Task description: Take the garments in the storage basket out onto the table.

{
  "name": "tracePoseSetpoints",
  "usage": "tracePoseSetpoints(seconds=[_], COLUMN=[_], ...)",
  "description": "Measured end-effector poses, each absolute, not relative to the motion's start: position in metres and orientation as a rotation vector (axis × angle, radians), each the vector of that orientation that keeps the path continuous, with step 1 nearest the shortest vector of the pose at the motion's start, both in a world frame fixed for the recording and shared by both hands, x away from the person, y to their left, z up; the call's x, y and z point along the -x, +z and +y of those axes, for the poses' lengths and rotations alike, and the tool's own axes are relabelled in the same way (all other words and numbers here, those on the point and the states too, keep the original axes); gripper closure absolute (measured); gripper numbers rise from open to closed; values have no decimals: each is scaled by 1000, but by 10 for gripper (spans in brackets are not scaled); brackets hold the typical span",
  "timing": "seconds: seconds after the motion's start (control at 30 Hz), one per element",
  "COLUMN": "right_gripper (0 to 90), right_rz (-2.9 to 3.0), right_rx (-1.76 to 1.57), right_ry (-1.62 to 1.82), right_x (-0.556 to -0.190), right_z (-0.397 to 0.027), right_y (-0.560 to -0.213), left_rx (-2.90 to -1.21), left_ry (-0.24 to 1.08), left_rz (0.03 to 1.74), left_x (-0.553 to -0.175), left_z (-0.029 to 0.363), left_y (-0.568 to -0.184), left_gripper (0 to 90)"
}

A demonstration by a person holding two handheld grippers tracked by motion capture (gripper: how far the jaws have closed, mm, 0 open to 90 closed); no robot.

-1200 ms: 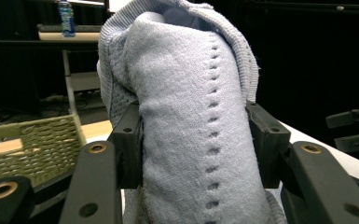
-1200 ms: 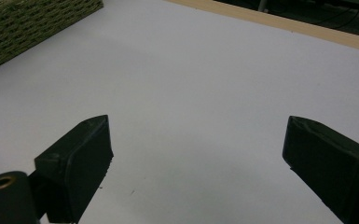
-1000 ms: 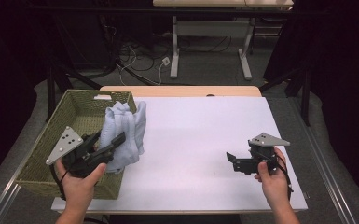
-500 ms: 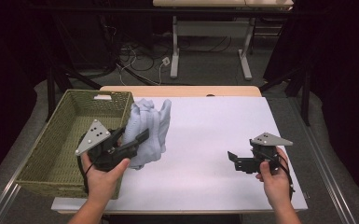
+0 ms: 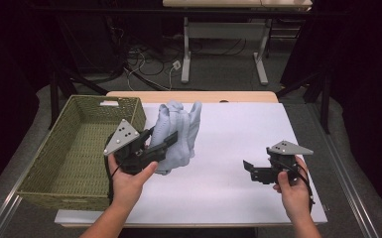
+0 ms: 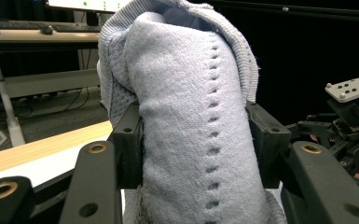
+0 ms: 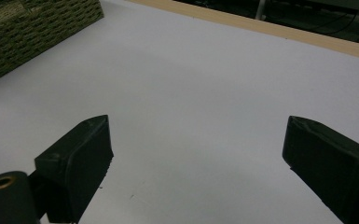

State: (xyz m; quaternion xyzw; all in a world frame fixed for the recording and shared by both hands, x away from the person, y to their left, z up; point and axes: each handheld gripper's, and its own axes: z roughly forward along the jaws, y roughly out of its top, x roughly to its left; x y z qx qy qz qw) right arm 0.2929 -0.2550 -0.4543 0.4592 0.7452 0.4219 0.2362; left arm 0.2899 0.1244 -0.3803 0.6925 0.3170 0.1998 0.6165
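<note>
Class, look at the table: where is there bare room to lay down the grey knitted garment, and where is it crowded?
The widest free patch is the white table surface between the grey knitted garment, held in the left tongs, and the open right tongs. The far strip toward the wooden edge is also bare. The woven basket crowds the left side, though its inside looks empty.

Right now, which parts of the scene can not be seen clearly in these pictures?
- Lower part of the grey knitted garment: in the high view the left gripper and hand cover it; in the left gripper view the bottom edge cuts it off.
- What kind of garment it is: bunched, cannot tell.
- Basket: in the right gripper view the frame's corner cuts it off.
- Right gripper fingers: in the high view too small to judge.
</note>
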Motion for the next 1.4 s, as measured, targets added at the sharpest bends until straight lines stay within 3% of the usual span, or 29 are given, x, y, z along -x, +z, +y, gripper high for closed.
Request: tracePoseSetpoints(seconds=[0.6,1.4], right_gripper=[78,78], right_rz=[2025,2045], right_rx=[-1251,-1245], right_ry=[1181,1176], right_x=[-291,-293], right_z=[-256,-254], right_y=[-451,-454], left_rx=[-1601,-1598], left_ry=[466,449], left_rz=[727,804], left_x=[-309,-345], left_z=[84,61], left_y=[-383,-406], left_gripper=[489,489])
